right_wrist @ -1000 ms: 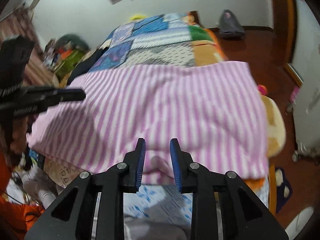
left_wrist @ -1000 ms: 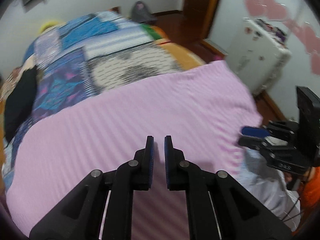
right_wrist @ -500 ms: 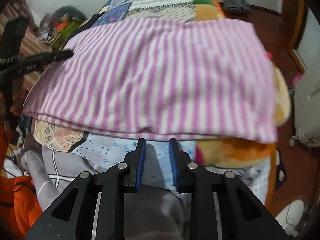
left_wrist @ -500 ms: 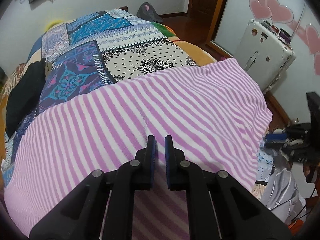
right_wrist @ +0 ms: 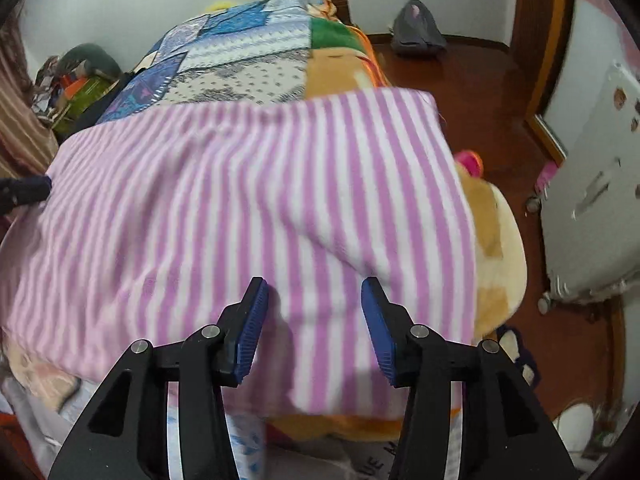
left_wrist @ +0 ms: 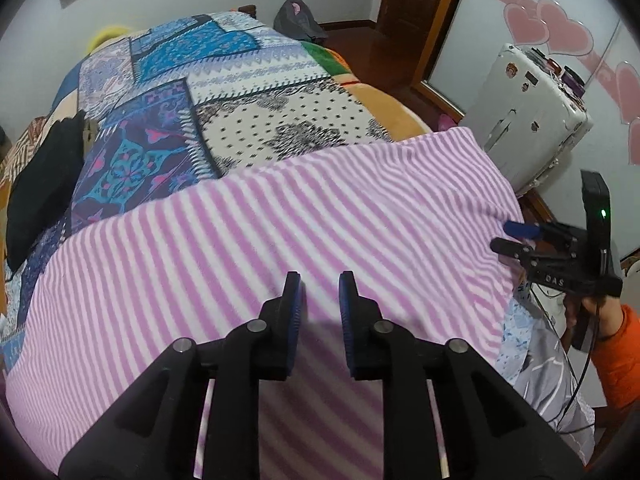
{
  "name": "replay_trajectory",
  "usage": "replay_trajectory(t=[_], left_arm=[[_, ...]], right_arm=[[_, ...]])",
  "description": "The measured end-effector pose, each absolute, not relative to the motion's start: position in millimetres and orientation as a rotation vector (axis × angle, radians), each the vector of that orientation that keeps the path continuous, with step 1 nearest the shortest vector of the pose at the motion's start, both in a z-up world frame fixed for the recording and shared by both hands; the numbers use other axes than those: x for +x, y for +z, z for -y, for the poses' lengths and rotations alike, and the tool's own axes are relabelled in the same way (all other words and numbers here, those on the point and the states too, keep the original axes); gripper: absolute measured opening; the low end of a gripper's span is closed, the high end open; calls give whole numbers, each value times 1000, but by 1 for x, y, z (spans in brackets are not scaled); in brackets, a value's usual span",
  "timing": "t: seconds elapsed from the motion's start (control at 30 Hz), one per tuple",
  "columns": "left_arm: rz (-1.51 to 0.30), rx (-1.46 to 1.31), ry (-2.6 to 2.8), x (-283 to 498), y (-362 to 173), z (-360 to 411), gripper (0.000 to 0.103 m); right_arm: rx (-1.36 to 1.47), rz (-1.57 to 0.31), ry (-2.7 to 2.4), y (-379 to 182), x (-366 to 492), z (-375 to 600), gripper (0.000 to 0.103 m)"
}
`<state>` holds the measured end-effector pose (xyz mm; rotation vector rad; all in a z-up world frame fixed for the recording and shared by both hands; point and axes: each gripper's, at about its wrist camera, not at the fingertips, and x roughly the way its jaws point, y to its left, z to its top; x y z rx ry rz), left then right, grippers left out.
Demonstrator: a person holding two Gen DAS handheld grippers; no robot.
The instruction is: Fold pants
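The pants are pink-and-white striped fleece, spread flat across the near end of the bed; they also fill the right wrist view. My left gripper hovers over their near middle, jaws a little apart and empty. My right gripper is open wide and empty above the near right part of the pants, close to the bed's edge. The right gripper also shows at the right edge of the left wrist view. A left fingertip shows at the left edge of the right wrist view.
A patchwork quilt covers the far bed, with a black garment at its left. A white suitcase stands right of the bed. A grey bag lies on the wooden floor. Orange plush bedding hangs at the bed's right edge.
Both grippers have opened wider, the right one most. The right gripper has risen from the bed's front edge to above the pants.
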<state>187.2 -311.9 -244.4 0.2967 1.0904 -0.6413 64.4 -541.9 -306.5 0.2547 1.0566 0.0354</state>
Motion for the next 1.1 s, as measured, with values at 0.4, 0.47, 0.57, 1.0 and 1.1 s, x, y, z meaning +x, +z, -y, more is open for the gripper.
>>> replay_trajectory(t=[0.4, 0.47, 0.57, 1.0, 1.1], left_arm=[[-1126, 372, -733, 184, -259, 400, 56], [-1142, 411, -738, 181, -267, 414, 56], [-1170, 442, -752, 177, -277, 428, 57], [-1109, 624, -727, 163, -305, 448, 74], [-1097, 648, -725, 160, -308, 451, 77]], right_arm=[[545, -1020, -92, -300, -11, 583, 61], [588, -1004, -84, -304, -10, 581, 61], [652, -991, -72, -313, -6, 579, 61], [835, -903, -31, -329, 11, 591, 62], [849, -869, -19, -322, 13, 594, 64]])
